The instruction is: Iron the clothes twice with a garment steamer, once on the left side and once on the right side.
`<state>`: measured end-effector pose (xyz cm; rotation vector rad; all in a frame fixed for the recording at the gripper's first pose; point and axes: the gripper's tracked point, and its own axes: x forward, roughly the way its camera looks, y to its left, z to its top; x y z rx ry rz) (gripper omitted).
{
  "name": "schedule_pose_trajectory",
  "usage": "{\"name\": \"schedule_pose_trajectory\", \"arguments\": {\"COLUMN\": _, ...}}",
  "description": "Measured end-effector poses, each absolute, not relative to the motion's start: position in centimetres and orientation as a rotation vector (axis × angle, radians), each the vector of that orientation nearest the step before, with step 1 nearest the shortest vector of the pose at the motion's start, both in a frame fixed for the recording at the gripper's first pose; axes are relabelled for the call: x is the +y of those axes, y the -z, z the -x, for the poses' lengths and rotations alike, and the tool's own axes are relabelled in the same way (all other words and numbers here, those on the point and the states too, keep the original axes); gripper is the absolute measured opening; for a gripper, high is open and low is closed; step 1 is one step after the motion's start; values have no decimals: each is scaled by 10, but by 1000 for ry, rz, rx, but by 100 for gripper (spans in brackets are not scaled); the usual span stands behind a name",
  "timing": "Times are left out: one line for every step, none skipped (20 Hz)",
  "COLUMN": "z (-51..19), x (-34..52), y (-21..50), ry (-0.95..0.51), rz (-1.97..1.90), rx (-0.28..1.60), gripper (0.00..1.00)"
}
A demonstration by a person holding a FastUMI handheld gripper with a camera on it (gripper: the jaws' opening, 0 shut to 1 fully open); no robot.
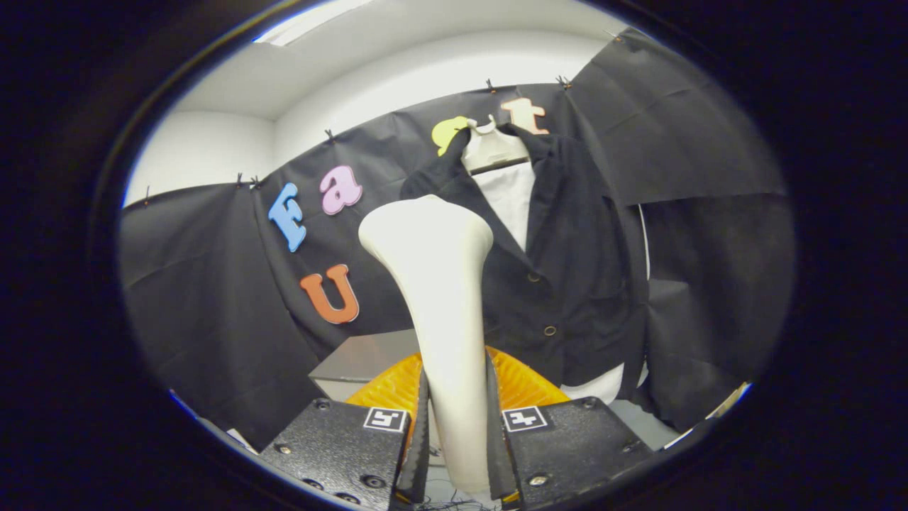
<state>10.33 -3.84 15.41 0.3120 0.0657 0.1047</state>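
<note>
Gripper (457, 433), bottom centre of frame: both fingers pinched on the handle of a white garment steamer (443, 284), which rises upright to mid-frame. Dark jacket (560, 270) over a white shirt (511, 195), on a white hanger (491, 145), upper centre-right against the booth wall, beyond the steamer. Orange ribbed object (525, 383) behind the fingers

Gripper (457, 426): two textured block-shaped finger mounts with screws, each bearing a square black-and-white marker; ribbed inner pads.
</note>
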Motion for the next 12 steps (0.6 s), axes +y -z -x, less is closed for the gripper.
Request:
{"name": "schedule_pose_trajectory", "arguments": {"z": -108, "x": -46, "y": -158, "ry": -100, "rz": -319, "rx": 54, "gripper": 36}}
{"name": "schedule_pose_trajectory", "arguments": {"z": -111, "x": -52, "y": -163, "ry": -102, "rz": -319, "rx": 58, "gripper": 36}}
{"name": "schedule_pose_trajectory", "arguments": {"z": -114, "x": -57, "y": -164, "ry": -103, "rz": -320, "rx": 56, "gripper": 36}}
{"name": "schedule_pose_trajectory", "arguments": {"z": -119, "x": -62, "y": -168, "ry": -100, "rz": -315, "rx": 49, "gripper": 36}}
{"name": "schedule_pose_trajectory", "arguments": {"z": -125, "x": -67, "y": -172, "ry": -94, "rz": -307, "rx": 40, "gripper": 36}}
{"name": "schedule_pose_trajectory", "arguments": {"z": -133, "x": -70, "y": -176, "ry": -91, "rz": -293, "rx": 39, "gripper": 36}}
{"name": "schedule_pose_trajectory", "arguments": {"z": -139, "x": -73, "y": -179, "ry": -92, "rz": -289, "rx": 35, "gripper": 36}}
{"name": "schedule_pose_trajectory", "arguments": {"z": -146, "x": -72, "y": -183, "ry": -98, "rz": -290, "rx": 34, "gripper": 36}}
{"name": "schedule_pose_trajectory", "arguments": {"z": -156, "x": -70, "y": -186, "ry": -104, "rz": -289, "rx": 35, "gripper": 36}}
{"name": "schedule_pose_trajectory", "arguments": {"z": -166, "x": -68, "y": -189, "ry": -111, "rz": -286, "rx": 36, "gripper": 36}}
{"name": "schedule_pose_trajectory", "arguments": {"z": -177, "x": -66, "y": -192, "ry": -115, "rz": -287, "rx": 31, "gripper": 36}}
{"name": "schedule_pose_trajectory", "arguments": {"z": -189, "x": -67, "y": -196, "ry": -111, "rz": -279, "rx": 28, "gripper": 36}}
